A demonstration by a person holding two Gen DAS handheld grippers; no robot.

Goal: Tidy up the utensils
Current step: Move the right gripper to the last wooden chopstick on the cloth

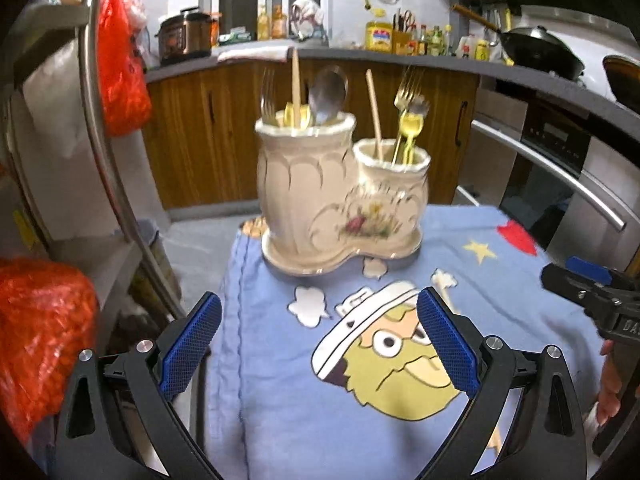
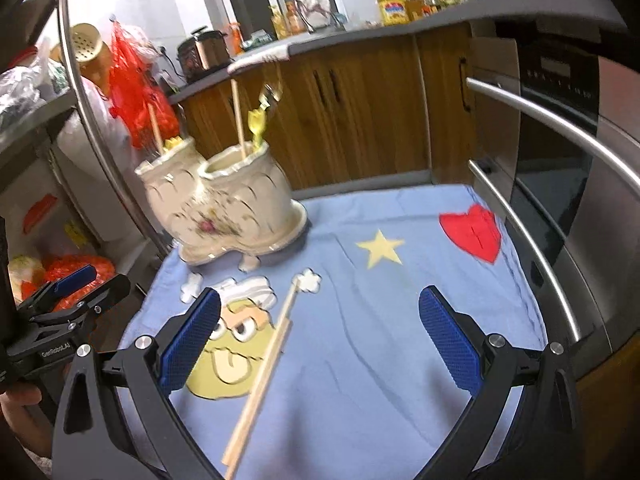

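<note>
My left gripper (image 1: pixel 320 344) stands spread as wide as it goes, nothing between its blue pads; under it lies only the blue cloth (image 1: pixel 280 420) with its cartoon face; my right gripper (image 2: pixel 320 344) is spread just as wide and has hold of nothing either.

From the left wrist view the ceramic utensil holder (image 1: pixel 332 200) stands upright at twelve o'clock from my left tool, well apart from the fingertips, on the far part of the cloth; it has two joined cups on one base; the taller cup at eleven o'clock holds a silver spoon (image 1: pixel 329 92), a silver fork (image 1: pixel 267 100) and one wooden chopstick (image 1: pixel 296 88); the lower cup at one o'clock holds a gold fork (image 1: pixel 406 92) and another upright chopstick (image 1: pixel 375 116).

From the right wrist view the same holder sits at about eleven o'clock, further off and blurred; a pair of loose chopsticks (image 2: pixel 264 376) lies flat on the cloth, running from near six o'clock up toward eleven, just inside my right tool's left finger (image 2: pixel 188 344) and apart from it; whether the two sticks touch each other I cannot tell.

My left tool shows at nine o'clock in the right view, my right tool at three o'clock in the left view.
</note>
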